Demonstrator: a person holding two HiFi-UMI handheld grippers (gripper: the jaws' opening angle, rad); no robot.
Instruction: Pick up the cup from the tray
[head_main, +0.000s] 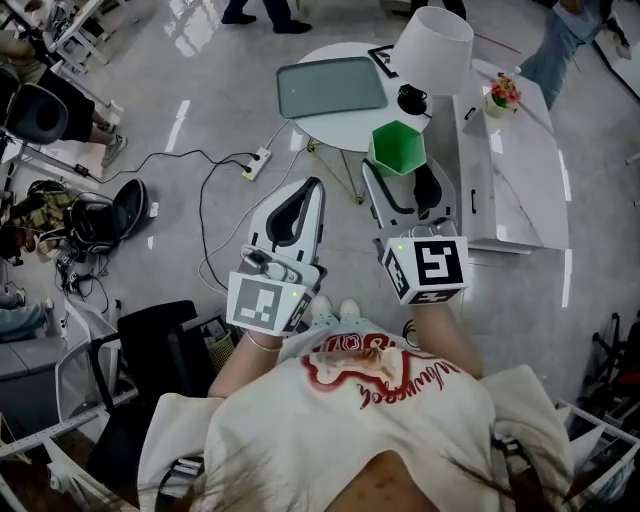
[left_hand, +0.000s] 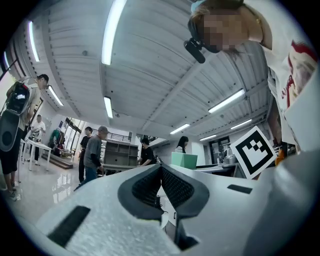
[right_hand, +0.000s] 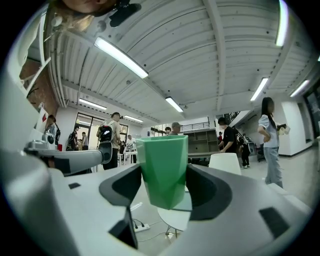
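Observation:
A green faceted cup (head_main: 398, 147) hangs upright in the air, and my right gripper (head_main: 400, 172) is shut on it, one pad on each side. In the right gripper view the cup (right_hand: 162, 170) fills the gap between the dark pads. The grey-green tray (head_main: 332, 87) lies bare on the round white table (head_main: 335, 135), ahead and to the left of the cup. My left gripper (head_main: 305, 200) is held beside the right one, with its jaws shut together on nothing; its pads (left_hand: 172, 186) meet in the left gripper view.
A white lampshade (head_main: 432, 50), a black mug (head_main: 410, 98) and a framed card stand at the table's right. A white cabinet (head_main: 515, 190) with a flower pot (head_main: 503, 95) lies to the right. A power strip (head_main: 257, 163) and cables trail on the floor. People stand nearby.

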